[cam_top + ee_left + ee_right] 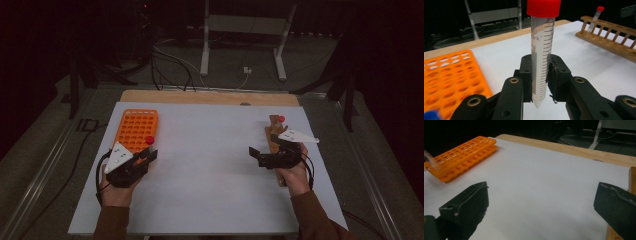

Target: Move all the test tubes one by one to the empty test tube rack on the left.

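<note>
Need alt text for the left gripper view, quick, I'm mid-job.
The left gripper clamps an upright clear graduated plastic tube with a red screw cap above the white table. An orange plastic grid rack lies at left; a wooden rack stands at far right.

Two racks are sitting at opposite sides of a table [210,165], with a gripper near each one.

The grid rack [137,130] is lying on the table's left side, and the slatted rack [275,145] is lying along its right side, well apart from it. A capped tube [281,120] is standing in the far end of the slatted rack. The left gripper [145,157] is sitting just before the near right corner of the grid rack, holding another tube [541,55] upright between its jaws, tip above the table. The right gripper [257,155] is resting beside the slatted rack, on its left, jaws standing wide apart. Behind the table, a stand [245,35] is standing on the floor.
</note>
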The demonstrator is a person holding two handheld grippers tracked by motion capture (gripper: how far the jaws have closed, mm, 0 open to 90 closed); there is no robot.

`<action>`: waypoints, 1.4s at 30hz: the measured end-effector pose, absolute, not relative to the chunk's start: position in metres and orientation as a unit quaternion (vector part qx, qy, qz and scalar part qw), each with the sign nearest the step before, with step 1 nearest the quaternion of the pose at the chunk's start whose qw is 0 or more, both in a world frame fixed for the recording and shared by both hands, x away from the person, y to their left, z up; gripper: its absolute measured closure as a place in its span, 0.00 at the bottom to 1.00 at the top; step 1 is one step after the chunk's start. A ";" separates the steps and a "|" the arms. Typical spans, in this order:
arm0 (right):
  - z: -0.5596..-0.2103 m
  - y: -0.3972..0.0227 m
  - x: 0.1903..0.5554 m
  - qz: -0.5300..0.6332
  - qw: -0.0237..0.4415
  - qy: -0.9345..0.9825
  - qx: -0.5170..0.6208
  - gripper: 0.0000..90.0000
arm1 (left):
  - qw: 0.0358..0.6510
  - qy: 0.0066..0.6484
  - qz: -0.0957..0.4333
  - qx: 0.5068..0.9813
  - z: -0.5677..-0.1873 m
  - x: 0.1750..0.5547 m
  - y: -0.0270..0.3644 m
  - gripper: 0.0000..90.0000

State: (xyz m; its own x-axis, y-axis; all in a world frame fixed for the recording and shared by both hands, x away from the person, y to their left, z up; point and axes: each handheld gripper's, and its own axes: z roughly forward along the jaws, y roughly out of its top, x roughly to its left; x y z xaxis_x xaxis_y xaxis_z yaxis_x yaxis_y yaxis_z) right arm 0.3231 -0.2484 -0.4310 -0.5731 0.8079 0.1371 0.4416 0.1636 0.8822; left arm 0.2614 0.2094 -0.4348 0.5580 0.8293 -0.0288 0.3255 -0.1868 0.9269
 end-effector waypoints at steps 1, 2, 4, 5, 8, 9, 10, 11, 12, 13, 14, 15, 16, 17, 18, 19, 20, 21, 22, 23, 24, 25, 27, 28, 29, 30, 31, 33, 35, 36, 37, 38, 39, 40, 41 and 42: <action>-0.431 -0.249 0.323 0.490 0.187 0.739 0.423 0.00 | 0.497 0.399 0.254 0.727 -0.435 0.260 0.213 0.84; -0.431 -0.250 0.323 0.490 0.187 0.738 0.423 0.00 | 0.497 0.402 0.256 0.725 -0.436 0.258 0.216 0.84; -0.431 -0.251 0.323 0.491 0.188 0.737 0.425 0.00 | 0.495 0.407 0.260 0.723 -0.436 0.255 0.223 0.84; -0.431 -0.252 0.323 0.492 0.188 0.736 0.425 0.00 | 0.494 0.410 0.261 0.721 -0.436 0.254 0.227 0.84; -0.431 -0.254 0.322 0.492 0.189 0.735 0.428 0.00 | 0.492 0.419 0.268 0.714 -0.436 0.250 0.238 0.84; -0.431 -0.255 0.322 0.491 0.190 0.735 0.428 0.00 | 0.492 0.422 0.271 0.712 -0.436 0.248 0.241 0.84; -0.431 -0.255 0.322 0.492 0.190 0.734 0.428 0.00 | 0.491 0.426 0.275 0.709 -0.436 0.247 0.245 0.84; -0.431 -0.256 0.322 0.492 0.190 0.734 0.428 0.00 | 0.491 0.429 0.278 0.706 -0.435 0.246 0.249 0.84; -0.431 -0.257 0.322 0.492 0.190 0.733 0.429 0.00 | 0.492 0.434 0.280 0.701 -0.435 0.245 0.252 0.84; -0.431 -0.257 0.322 0.492 0.190 0.733 0.430 0.00 | 0.492 0.438 0.283 0.697 -0.434 0.244 0.256 0.84; -0.432 -0.258 0.322 0.493 0.190 0.732 0.430 0.00 | 0.493 0.440 0.285 0.694 -0.434 0.243 0.260 0.84; -0.432 -0.258 0.322 0.493 0.190 0.732 0.430 0.00 | 0.492 0.444 0.288 0.692 -0.434 0.242 0.263 0.84; -0.432 -0.258 0.321 0.492 0.190 0.732 0.431 0.00 | 0.491 0.447 0.290 0.689 -0.434 0.241 0.266 0.84; -0.432 -0.259 0.321 0.493 0.190 0.732 0.431 0.00 | 0.490 0.450 0.293 0.687 -0.434 0.240 0.269 0.84; -0.432 -0.259 0.321 0.492 0.190 0.732 0.431 0.00 | 0.488 0.453 0.294 0.686 -0.435 0.240 0.272 0.84; -0.432 -0.259 0.321 0.492 0.190 0.732 0.431 0.00 | 0.488 0.456 0.296 0.683 -0.435 0.239 0.275 0.84; -0.432 -0.259 0.321 0.493 0.190 0.732 0.431 0.00 | 0.486 0.459 0.298 0.681 -0.436 0.239 0.277 0.84; -0.433 -0.259 0.321 0.493 0.190 0.732 0.431 0.00 | 0.486 0.462 0.300 0.679 -0.436 0.239 0.280 0.84; -0.433 -0.259 0.321 0.493 0.190 0.731 0.431 0.00 | 0.483 0.465 0.302 0.678 -0.437 0.239 0.282 0.84; -0.433 -0.259 0.321 0.493 0.189 0.731 0.431 0.00 | 0.482 0.467 0.304 0.676 -0.438 0.239 0.284 0.84; -0.433 -0.259 0.321 0.494 0.188 0.731 0.432 0.00 | 0.480 0.470 0.307 0.674 -0.439 0.239 0.286 0.84; -0.433 -0.260 0.321 0.493 0.189 0.731 0.432 0.00 | 0.477 0.472 0.309 0.674 -0.439 0.239 0.288 0.84; -0.433 -0.260 0.321 0.494 0.189 0.731 0.432 0.00 | 0.473 0.478 0.316 0.669 -0.441 0.240 0.291 0.84; -0.433 -0.260 0.321 0.494 0.189 0.731 0.431 0.00 | 0.472 0.481 0.319 0.667 -0.442 0.241 0.293 0.84; -0.433 -0.261 0.321 0.494 0.189 0.731 0.432 0.00 | 0.470 0.483 0.321 0.665 -0.443 0.242 0.294 0.84; -0.433 -0.261 0.321 0.494 0.189 0.731 0.432 0.00 | 0.465 0.483 0.326 0.667 -0.444 0.243 0.296 0.83; -0.433 -0.261 0.321 0.495 0.189 0.730 0.431 0.00 | 0.460 0.485 0.329 0.667 -0.445 0.245 0.296 0.83; -0.433 -0.261 0.320 0.496 0.189 0.729 0.432 0.00 | 0.454 0.490 0.334 0.665 -0.448 0.248 0.299 0.83; -0.433 -0.261 0.320 0.496 0.188 0.730 0.431 0.00 | 0.446 0.495 0.340 0.663 -0.450 0.251 0.301 0.83; -0.433 -0.261 0.320 0.496 0.188 0.730 0.432 0.00 | 0.444 0.498 0.342 0.661 -0.452 0.254 0.302 0.83; -0.433 -0.261 0.320 0.496 0.188 0.730 0.432 0.00 | 0.440 0.500 0.345 0.661 -0.453 0.256 0.303 0.83; -0.434 -0.261 0.320 0.497 0.187 0.729 0.432 0.00 | 0.439 0.502 0.345 0.660 -0.454 0.259 0.304 0.83; -0.434 -0.261 0.320 0.497 0.187 0.729 0.432 0.00 | 0.437 0.504 0.346 0.659 -0.455 0.261 0.304 0.83; -0.434 -0.261 0.320 0.497 0.188 0.729 0.431 0.00 | 0.436 0.505 0.346 0.659 -0.456 0.264 0.305 0.83; -0.435 -0.261 0.320 0.497 0.187 0.729 0.432 0.00 | 0.434 0.507 0.347 0.659 -0.457 0.267 0.306 0.83; -0.435 -0.261 0.320 0.497 0.186 0.729 0.432 0.00 | 0.434 0.508 0.347 0.657 -0.458 0.270 0.306 0.83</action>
